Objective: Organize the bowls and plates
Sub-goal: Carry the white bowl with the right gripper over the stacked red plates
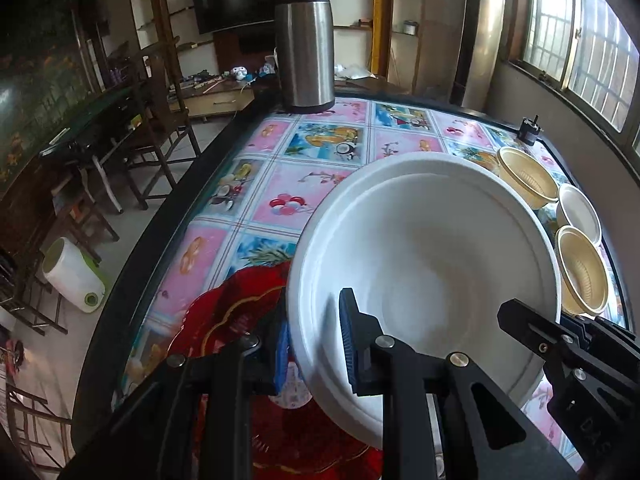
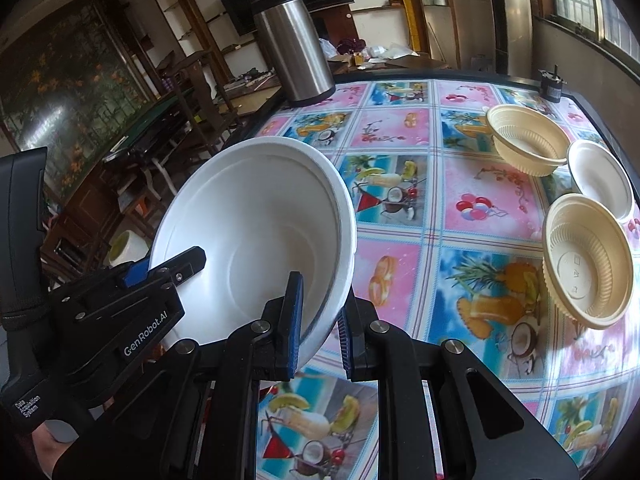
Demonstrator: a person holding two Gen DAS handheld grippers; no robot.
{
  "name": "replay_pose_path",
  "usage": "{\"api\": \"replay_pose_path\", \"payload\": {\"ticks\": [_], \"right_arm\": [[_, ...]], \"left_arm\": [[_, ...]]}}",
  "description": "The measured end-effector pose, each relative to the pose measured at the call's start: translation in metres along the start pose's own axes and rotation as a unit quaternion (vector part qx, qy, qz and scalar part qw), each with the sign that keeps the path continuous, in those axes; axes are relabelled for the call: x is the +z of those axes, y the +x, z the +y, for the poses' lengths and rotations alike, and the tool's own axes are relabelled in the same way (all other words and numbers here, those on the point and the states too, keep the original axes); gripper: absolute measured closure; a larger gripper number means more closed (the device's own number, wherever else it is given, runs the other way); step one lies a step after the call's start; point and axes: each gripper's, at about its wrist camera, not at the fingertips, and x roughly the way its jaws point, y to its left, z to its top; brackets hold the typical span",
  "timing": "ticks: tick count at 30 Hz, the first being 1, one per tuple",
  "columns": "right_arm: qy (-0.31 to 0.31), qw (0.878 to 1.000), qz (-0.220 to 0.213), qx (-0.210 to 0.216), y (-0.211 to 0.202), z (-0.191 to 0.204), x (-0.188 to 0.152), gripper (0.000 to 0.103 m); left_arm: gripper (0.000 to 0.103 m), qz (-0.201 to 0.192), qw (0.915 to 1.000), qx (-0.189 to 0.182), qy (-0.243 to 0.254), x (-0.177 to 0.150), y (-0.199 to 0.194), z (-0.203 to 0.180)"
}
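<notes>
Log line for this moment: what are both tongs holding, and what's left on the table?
left tongs: shut on large white bowl rim | right tongs: shut on opposite rim | bowl: lifted, tilted | table: two beige bowls, small white bowl, thermos

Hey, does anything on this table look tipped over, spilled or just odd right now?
Nothing is spilled. The large white bowl is tilted, held off the table by both grippers on its rim. The cream bowl nearest the flask sits askew, leaning on its side.

My table (image 2: 404, 128) wears a fruit-print oilcloth. Beyond the nearest cream bowl (image 2: 586, 260) sit a small white bowl (image 2: 600, 178) and another cream bowl (image 2: 526, 138) (all close together); the steel flask (image 2: 294, 44) stands far off.
</notes>
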Motion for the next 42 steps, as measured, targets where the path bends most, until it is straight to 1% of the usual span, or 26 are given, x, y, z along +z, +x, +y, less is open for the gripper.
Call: {"api": "replay_pose_path", "payload": {"ticks": [15, 23, 26, 35, 42], "right_arm": [[-0.033, 0.999, 0.009, 0.015, -0.004, 0.038, -0.025, 0.087], [-0.047, 0.998, 0.03, 0.021, 0.012, 0.053, -0.036, 0.087], [-0.054, 0.998, 0.036, 0.023, 0.017, 0.058, -0.037, 0.086], [-0.064, 0.996, 0.06, 0.016, 0.038, 0.067, -0.042, 0.086], [-0.064, 0.995, 0.081, 0.008, 0.057, 0.069, -0.046, 0.086]], "left_arm": [[0.082, 0.0, 0.9998, 0.013, -0.016, -0.029, -0.012, 0.031], [0.082, 0.009, 0.9993, 0.021, -0.028, -0.042, -0.008, 0.05], [0.082, 0.018, 0.9991, 0.022, -0.032, -0.047, -0.003, 0.056], [0.082, 0.029, 0.9984, 0.028, -0.039, -0.054, 0.008, 0.068], [0.082, 0.044, 0.9979, 0.034, -0.034, -0.057, 0.021, 0.07]]}}
